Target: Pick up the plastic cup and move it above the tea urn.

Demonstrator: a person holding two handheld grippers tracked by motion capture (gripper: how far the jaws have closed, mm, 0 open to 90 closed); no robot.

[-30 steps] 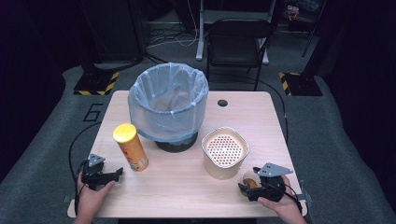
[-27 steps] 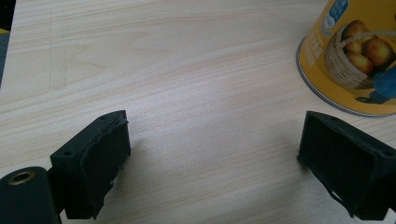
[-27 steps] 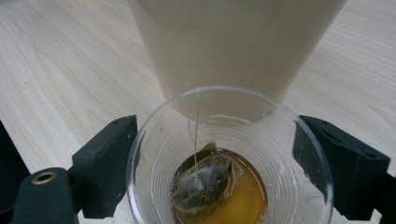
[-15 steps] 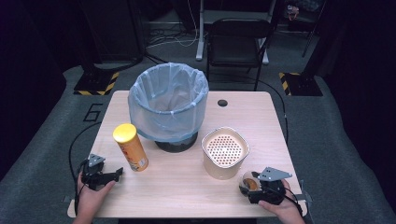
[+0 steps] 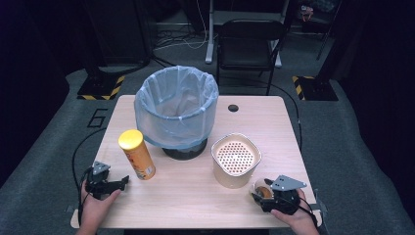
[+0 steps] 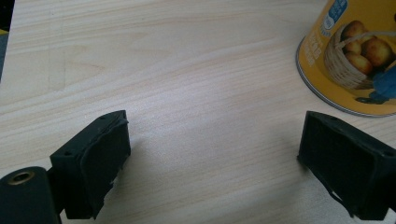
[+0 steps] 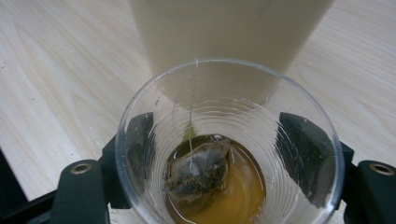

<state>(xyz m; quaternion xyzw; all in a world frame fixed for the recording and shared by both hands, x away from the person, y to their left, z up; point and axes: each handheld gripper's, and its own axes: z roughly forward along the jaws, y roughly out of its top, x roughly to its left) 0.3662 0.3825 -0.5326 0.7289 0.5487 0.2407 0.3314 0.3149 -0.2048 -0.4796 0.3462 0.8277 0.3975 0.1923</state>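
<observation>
A clear plastic cup (image 7: 224, 93) holding amber liquid and a tea bag (image 7: 198, 170) stands near the table's front right corner, just in front of a beige perforated-lid container (image 5: 236, 159). My right gripper (image 5: 264, 193) has just been closing its jaws, and the cup (image 5: 262, 187) sits between them with the pads against its walls. My left gripper (image 5: 122, 182) rests open on the wood at the front left. Nothing lies between its fingers (image 6: 100, 158). A yellow chips can (image 5: 137, 154) stands just beyond it; its base (image 6: 355, 51) is close to the right jaw.
A bin lined with a pale blue bag (image 5: 176, 105) stands at the middle back of the wooden table (image 5: 195, 196). The beige container (image 7: 229, 28) rises right behind the cup. A cable hole (image 5: 233, 107) sits at the back right, and a chair (image 5: 249, 44) stands beyond the table.
</observation>
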